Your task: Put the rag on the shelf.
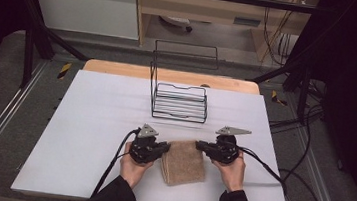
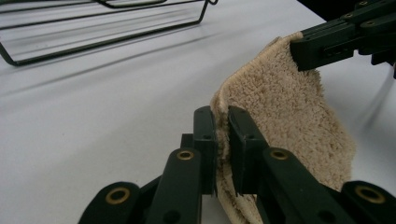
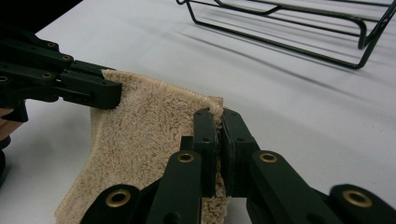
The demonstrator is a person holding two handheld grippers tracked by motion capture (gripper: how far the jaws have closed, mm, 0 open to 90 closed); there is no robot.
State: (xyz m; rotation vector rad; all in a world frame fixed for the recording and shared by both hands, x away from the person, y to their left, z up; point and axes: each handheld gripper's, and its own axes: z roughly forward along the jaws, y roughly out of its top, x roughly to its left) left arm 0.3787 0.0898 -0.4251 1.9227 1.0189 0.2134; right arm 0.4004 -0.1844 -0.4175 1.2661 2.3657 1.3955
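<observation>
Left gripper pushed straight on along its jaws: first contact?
Probably the right gripper. The left gripper, shut on the towel at one far corner, points across that edge at the right one, clamped on the other corner. Depth is unclear.

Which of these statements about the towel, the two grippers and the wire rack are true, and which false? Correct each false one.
1. The left gripper is shut on the beige towel. True.
2. The right gripper hangs open above the towel. False: it is shut on the towel's edge.
3. The towel lies inside the black wire rack. False: it is on the white table, nearer the person than the rack.
4. The rack holds no towel. True.
</observation>
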